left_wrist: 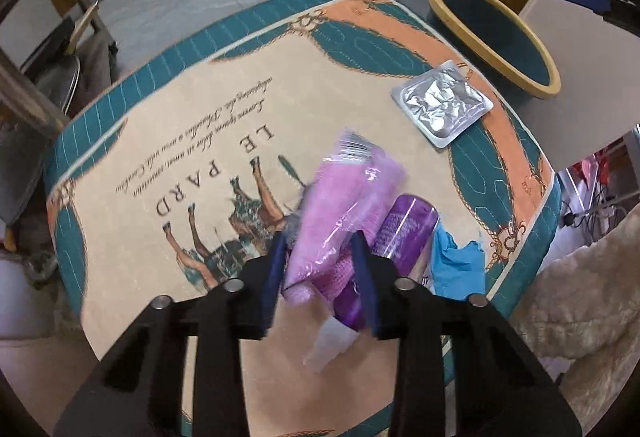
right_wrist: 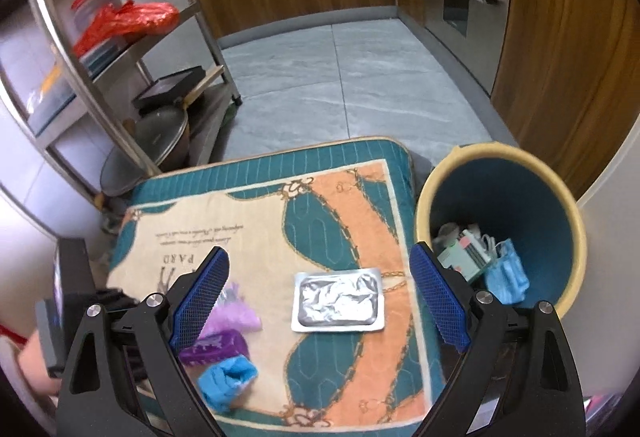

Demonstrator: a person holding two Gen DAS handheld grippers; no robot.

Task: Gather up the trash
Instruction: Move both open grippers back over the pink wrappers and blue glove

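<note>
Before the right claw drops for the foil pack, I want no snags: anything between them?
Nothing visible. The right claw hangs open over the foil blister pack, which lies alone on the cushion; the pink wrapper lies off to the side.

The cushion (right_wrist: 256, 221) is bare toward its far edge; the foil pack (right_wrist: 339, 302), purple wrappers (right_wrist: 218, 345) and blue glove (right_wrist: 226, 377) crowd the near side.

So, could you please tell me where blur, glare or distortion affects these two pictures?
Left wrist view: fisheye bends the cushion edges; the pink plastic bag is motion-smeared. Right wrist view: the foil blister pack glints, the floor shows soft sheen, and cabinets curve at the rim.
</note>
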